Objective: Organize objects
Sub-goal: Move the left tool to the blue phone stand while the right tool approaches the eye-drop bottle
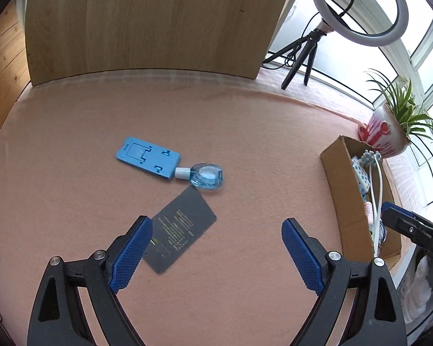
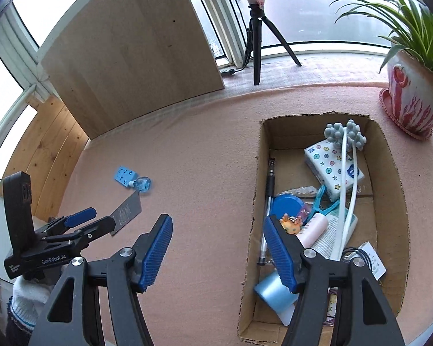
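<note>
On the pink cloth lie a blue plastic phone stand (image 1: 148, 157), a small clear blue bottle with a white cap (image 1: 205, 175) touching it, and a dark grey card with printed text (image 1: 179, 230). My left gripper (image 1: 216, 242) is open and empty just above the card, its left finger over the card's edge. My right gripper (image 2: 216, 245) is open and empty, its right finger over the left wall of the cardboard box (image 2: 252, 201). The box holds several items: a tissue pack (image 2: 333, 168), a white massager (image 2: 345, 190), a pen, a blue lid, a tape roll. The left gripper also shows in the right wrist view (image 2: 91, 219).
A wooden board (image 1: 147, 23) stands at the back. A ring light on a tripod (image 1: 358, 8) and a potted plant (image 2: 415, 95) stand by the window. The box (image 1: 343, 190) is at the right of the left wrist view.
</note>
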The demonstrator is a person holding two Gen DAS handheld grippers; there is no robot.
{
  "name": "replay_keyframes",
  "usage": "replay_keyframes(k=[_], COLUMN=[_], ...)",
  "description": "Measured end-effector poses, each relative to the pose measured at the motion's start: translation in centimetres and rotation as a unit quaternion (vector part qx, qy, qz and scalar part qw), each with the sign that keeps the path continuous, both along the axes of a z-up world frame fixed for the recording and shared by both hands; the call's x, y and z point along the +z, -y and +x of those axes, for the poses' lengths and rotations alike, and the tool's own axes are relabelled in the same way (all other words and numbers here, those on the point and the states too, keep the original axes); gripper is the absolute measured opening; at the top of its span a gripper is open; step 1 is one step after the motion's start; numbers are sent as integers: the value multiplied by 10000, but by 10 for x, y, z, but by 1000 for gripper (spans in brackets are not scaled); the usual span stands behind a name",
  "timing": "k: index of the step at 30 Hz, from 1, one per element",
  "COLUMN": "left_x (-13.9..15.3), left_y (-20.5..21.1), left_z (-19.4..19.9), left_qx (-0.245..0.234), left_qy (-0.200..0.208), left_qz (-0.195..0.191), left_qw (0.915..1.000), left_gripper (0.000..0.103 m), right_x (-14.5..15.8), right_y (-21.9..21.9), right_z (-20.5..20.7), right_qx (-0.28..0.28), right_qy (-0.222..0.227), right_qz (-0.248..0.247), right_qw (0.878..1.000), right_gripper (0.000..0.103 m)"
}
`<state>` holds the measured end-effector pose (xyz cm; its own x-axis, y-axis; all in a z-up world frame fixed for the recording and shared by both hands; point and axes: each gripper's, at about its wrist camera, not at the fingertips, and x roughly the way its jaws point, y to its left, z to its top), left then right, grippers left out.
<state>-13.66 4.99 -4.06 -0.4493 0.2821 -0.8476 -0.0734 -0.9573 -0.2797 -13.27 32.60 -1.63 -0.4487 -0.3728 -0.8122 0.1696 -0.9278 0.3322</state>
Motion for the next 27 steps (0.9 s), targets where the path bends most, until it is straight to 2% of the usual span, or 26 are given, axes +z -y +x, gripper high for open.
replay_keyframes(k=[4, 7, 12, 15, 17, 20, 21, 23, 27], left_x=[-4, -8, -23, -37, -48, -61, -65, -70, -72], left_y=[32, 46, 50, 46, 41, 36, 34, 32, 33], left_z=[-35, -65, -113, -134, -144, -152, -152, -152, -142], left_qx=[178, 177, -63, -194, -316, -513, -551, -650, -863], left_qy=[183, 241, 407, 582, 708, 865, 896, 990, 915], left_qz=[184, 179, 75, 53, -15, 14, 6, 31, -135], left_qw=[9995, 9994, 9991, 9981, 9970, 9949, 9945, 9930, 9920], left_gripper=[93, 93, 92, 82, 72, 64, 60, 42, 32], right_x=[-6, -10, -15, -18, -20, -23, -25, -29, -36], right_y=[26, 42, 64, 74, 80, 90, 93, 100, 111], right_z=[-2, -3, -9, -15, -21, -30, -33, -40, -57], right_qx=[139, 198, 293, 333, 383, 490, 524, 606, 716], right_qy=[109, 148, 181, 199, 229, 283, 304, 371, 481], right_qz=[-14, -46, 37, 47, 45, 69, 78, 60, 32], right_qw=[9998, 9997, 9994, 9992, 9990, 9984, 9981, 9975, 9963], right_gripper=[62, 62, 62, 59, 54, 48, 47, 41, 39])
